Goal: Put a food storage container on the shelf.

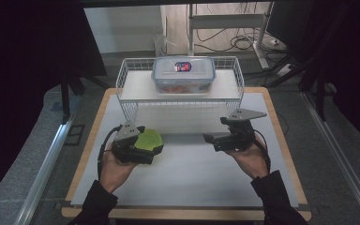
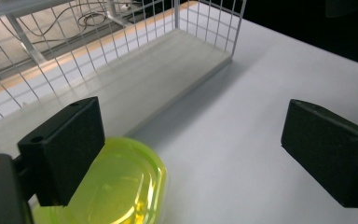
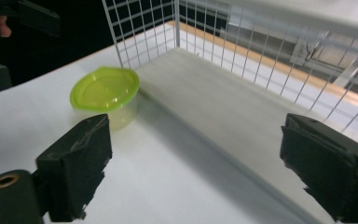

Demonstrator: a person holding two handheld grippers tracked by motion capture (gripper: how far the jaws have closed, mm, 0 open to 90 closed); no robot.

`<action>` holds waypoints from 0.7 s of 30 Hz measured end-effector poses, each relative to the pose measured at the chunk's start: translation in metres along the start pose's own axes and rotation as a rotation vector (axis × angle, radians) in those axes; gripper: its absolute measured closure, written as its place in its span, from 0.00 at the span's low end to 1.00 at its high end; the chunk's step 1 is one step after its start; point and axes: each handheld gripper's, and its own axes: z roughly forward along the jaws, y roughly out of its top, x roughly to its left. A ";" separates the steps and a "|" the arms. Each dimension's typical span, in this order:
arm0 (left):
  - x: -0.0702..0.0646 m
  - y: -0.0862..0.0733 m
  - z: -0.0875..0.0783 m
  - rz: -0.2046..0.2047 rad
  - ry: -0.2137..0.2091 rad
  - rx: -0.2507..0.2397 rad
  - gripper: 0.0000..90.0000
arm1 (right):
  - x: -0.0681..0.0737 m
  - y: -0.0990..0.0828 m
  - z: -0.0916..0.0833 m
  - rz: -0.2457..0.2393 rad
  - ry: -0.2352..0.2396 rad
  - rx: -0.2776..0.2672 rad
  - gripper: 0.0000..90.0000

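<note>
— High view first: where is the green container (image 1: 148,139) placed, and how is it oriented?

— It is seen standing upright on the white table (image 1: 192,164), lid upward, just in front of the near left corner of the wire rack (image 1: 180,101). Its outline is rounded, so no clear long axis can be made out. The left gripper (image 1: 145,149) is held right at it, and part of it is covered by the tool from above.

— Is it gripped?

— No. In the left gripper view the black jaws are spread wide; the container (image 2: 116,186) is seen beside the left jaw at the lower edge, not pressed between the pads. The right gripper (image 1: 214,139) is held well to the right, its jaws likewise wide apart with nothing between them.

— Materials?

— Translucent yellow-green plastic with a glossy, ridged lid is shown; the rack is thin white wire mesh with a pale flat shelf board, and the jaw pads are matte black blocks.

— What is added by the right gripper view?

— The whole container (image 3: 105,95) is shown there from the side, its paler tub visible beneath the lid, touching or almost touching the shelf edge. From above, a clear lidded box (image 1: 183,75) is seen on the rack's top shelf.
</note>
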 end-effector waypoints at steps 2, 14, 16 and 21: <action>-0.003 -0.007 -0.001 0.013 0.009 0.008 0.05 | 0.001 -0.007 0.000 -0.004 -0.002 0.010 0.07; -0.019 -0.051 -0.010 0.030 0.023 -0.018 0.03 | 0.006 -0.049 -0.004 0.021 0.015 0.015 0.02; -0.022 -0.061 -0.010 0.033 0.028 -0.009 0.03 | 0.009 -0.057 -0.005 0.027 0.016 0.021 0.02; -0.027 -0.080 -0.012 0.031 0.039 0.026 0.04 | 0.016 -0.081 -0.005 0.038 0.021 0.051 0.02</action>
